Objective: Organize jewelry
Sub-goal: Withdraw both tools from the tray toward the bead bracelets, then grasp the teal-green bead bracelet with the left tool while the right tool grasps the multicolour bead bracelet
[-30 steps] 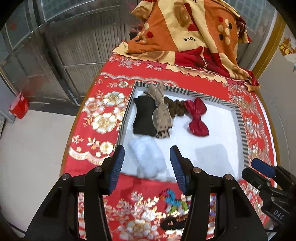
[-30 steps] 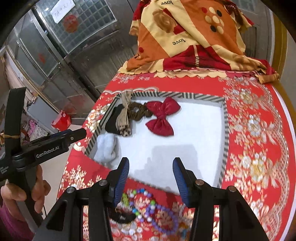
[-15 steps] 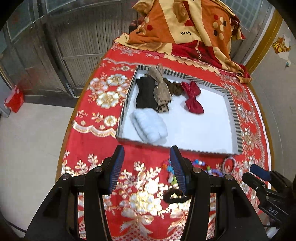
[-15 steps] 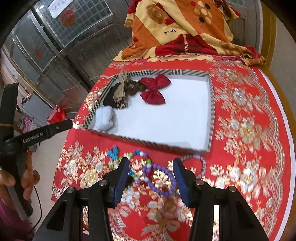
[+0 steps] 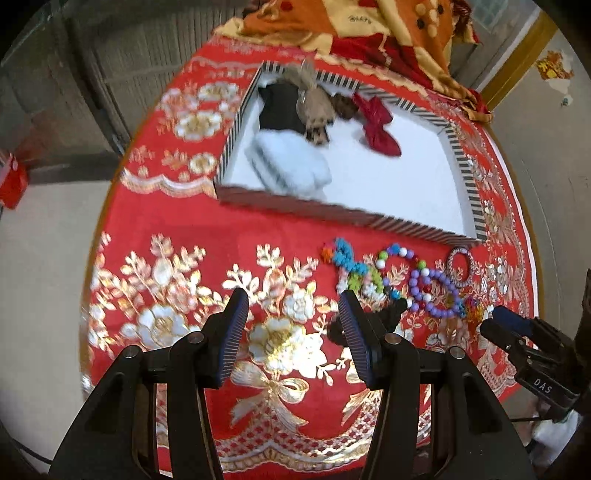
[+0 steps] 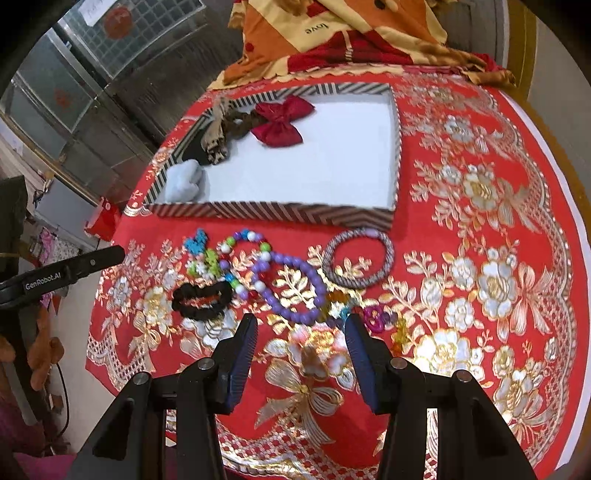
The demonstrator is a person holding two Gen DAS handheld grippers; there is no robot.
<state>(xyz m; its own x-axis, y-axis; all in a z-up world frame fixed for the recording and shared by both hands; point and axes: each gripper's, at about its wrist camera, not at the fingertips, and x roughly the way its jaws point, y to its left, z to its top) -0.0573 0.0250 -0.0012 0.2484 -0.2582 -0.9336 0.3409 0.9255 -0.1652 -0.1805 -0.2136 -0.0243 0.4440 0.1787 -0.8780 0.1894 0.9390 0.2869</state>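
Observation:
A striped-rim white tray (image 6: 273, 214) (image 5: 406, 225) holds a red bow (image 6: 282, 120), brown and black hair pieces and a pale fluffy piece (image 6: 184, 181). On the red cloth in front of it lie a black scrunchie (image 6: 201, 299), a purple bead bracelet (image 6: 291, 286) (image 5: 436, 291), a multicolour bead bracelet (image 6: 245, 245), a blue-green beaded piece (image 5: 347, 262) and a grey woven bangle (image 6: 356, 260). My left gripper (image 5: 290, 317) is open and empty over the cloth, left of the scrunchie. My right gripper (image 6: 301, 334) is open and empty, just in front of the purple bracelet.
The round table has a red and gold floral cloth (image 6: 480, 280). An orange and yellow blanket (image 6: 332, 33) is piled at the far edge. Metal-framed doors (image 6: 92, 74) and floor lie to the left, beyond the table edge.
Both grippers have pulled back from over the tray toward the table's near edge. The loose bracelets and scrunchie have come fully into view. Both stay open.

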